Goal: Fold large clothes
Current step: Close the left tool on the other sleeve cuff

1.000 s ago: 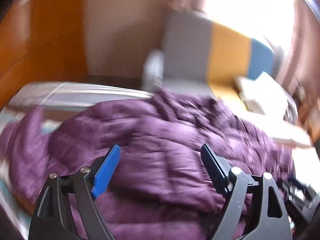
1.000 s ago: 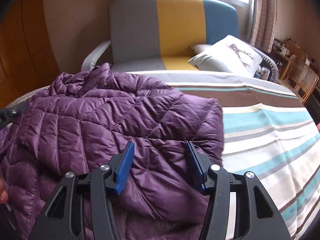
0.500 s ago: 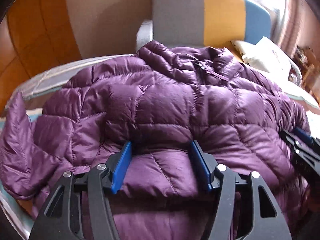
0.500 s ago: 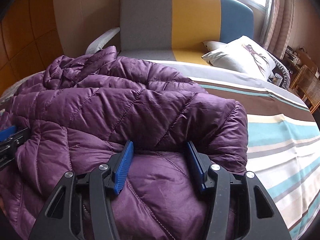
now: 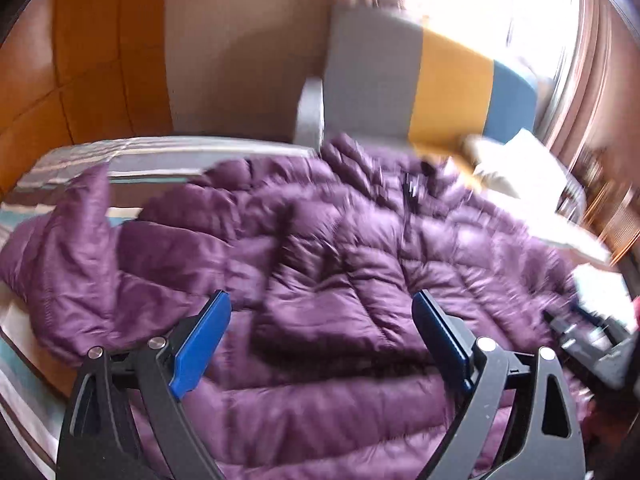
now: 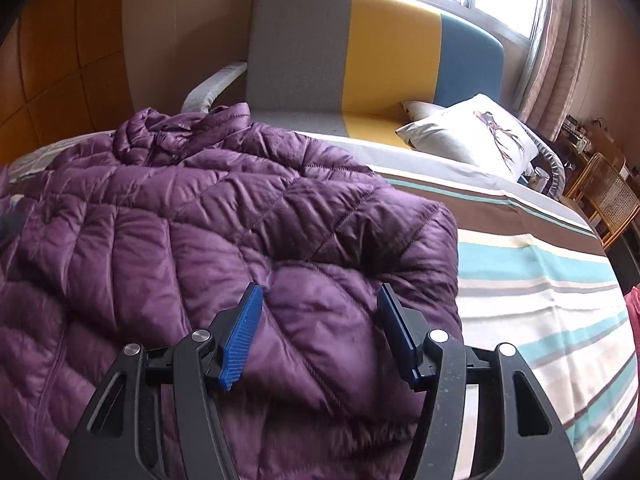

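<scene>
- A purple quilted jacket lies spread on a striped bedspread, filling the left and centre of the right wrist view, its collar bunched at 11 o'clock.
- One sleeve trails to 9 o'clock in the blurred left wrist view, and a dark zip runs down the front.
- The left gripper has just been opening; its blue pads stand wide over the jacket, released, nothing pinched between them.
- The right gripper has also just been opening; the jacket's folded edge bulges between its pads, but whether they press on it cannot be told.
- The right gripper's black frame also shows at 4 o'clock in the left view.
- Beyond the bed at 12 o'clock stands a grey, yellow and blue sofa, with a white pillow bearing a deer print at 2 o'clock.
- A cane chair sits at 3 o'clock.
- No brand, label or readable writing shows anywhere.
</scene>
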A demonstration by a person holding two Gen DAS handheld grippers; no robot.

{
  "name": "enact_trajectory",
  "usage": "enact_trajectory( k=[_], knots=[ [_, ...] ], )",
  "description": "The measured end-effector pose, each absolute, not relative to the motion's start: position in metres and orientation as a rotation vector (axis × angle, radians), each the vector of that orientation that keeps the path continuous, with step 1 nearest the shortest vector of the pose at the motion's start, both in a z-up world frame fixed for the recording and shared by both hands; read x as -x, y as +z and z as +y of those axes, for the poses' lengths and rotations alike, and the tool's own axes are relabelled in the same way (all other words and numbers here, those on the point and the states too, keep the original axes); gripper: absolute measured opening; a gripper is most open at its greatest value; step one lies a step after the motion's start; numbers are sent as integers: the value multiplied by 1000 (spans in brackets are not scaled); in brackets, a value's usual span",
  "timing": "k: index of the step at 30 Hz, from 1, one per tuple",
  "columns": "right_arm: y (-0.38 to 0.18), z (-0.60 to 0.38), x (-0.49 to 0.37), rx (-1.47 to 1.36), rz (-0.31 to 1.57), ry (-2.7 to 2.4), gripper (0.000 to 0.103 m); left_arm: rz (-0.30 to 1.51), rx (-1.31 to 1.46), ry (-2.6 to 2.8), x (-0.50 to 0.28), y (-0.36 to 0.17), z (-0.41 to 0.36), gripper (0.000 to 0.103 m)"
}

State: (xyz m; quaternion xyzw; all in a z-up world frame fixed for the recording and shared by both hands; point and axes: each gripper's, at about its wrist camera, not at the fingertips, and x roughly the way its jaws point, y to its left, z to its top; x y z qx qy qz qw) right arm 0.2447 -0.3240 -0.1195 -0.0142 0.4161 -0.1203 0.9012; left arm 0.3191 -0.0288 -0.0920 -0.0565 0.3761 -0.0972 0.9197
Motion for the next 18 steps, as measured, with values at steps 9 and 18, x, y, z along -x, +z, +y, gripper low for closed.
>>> enact_trajectory(
  k=[9, 18],
  knots=[
    [-131, -328, -236, 15, 852, -288, 60, 674, 459, 71, -296, -68, 134, 89],
    [-134, -327, -237, 21, 851, -298, 60, 701, 638, 436, -313, -101, 287, 72]
  ],
)
